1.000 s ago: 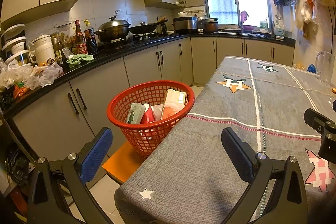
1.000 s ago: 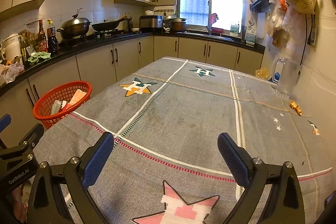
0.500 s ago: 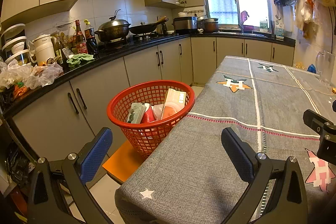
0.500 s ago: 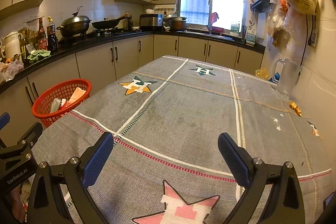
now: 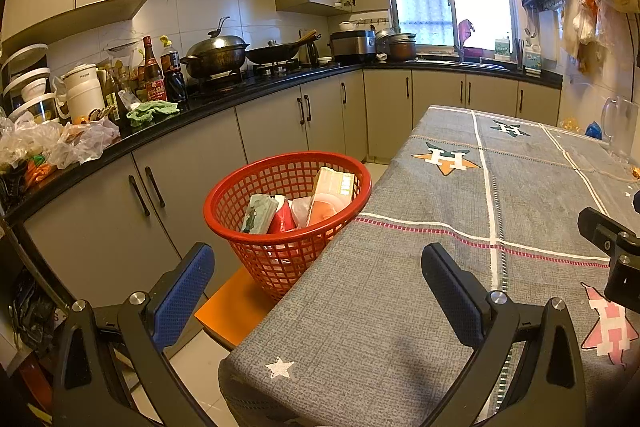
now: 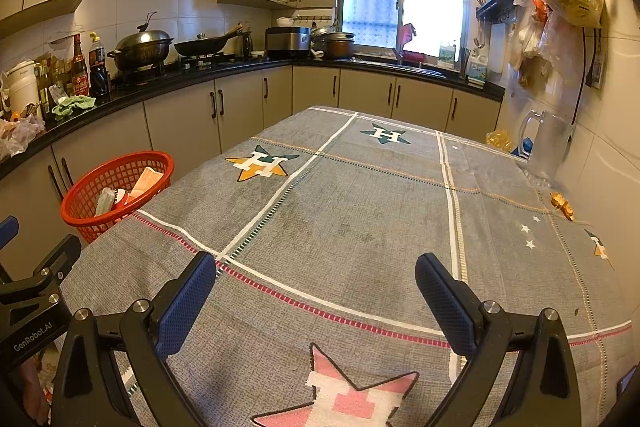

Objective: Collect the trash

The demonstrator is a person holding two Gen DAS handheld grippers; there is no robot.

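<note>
A red plastic basket (image 5: 280, 259) stands on an orange stool beside the table's left edge, holding several pieces of trash: a green packet (image 5: 259, 213), a red cup (image 5: 283, 218) and a pale carton (image 5: 334, 187). The basket (image 6: 96, 223) also shows at the left of the right wrist view. My left gripper (image 5: 318, 283) is open over the table's near left corner, nothing between its fingers. My right gripper (image 6: 316, 289) is open above the grey tablecloth (image 6: 360, 211), also holding nothing. A small yellow wrapper (image 6: 562, 205) lies near the table's right edge.
A black counter (image 5: 224, 99) with pots, bottles and plastic bags runs along the left and back walls. A clear jug (image 6: 546, 147) stands at the table's far right, with a yellow scrap (image 6: 498, 139) and something blue behind it. Bags hang on the right wall.
The right wrist view has drifted slightly, so the basket sits a little higher and further right in it. The left gripper has barely moved. Both stay open.
</note>
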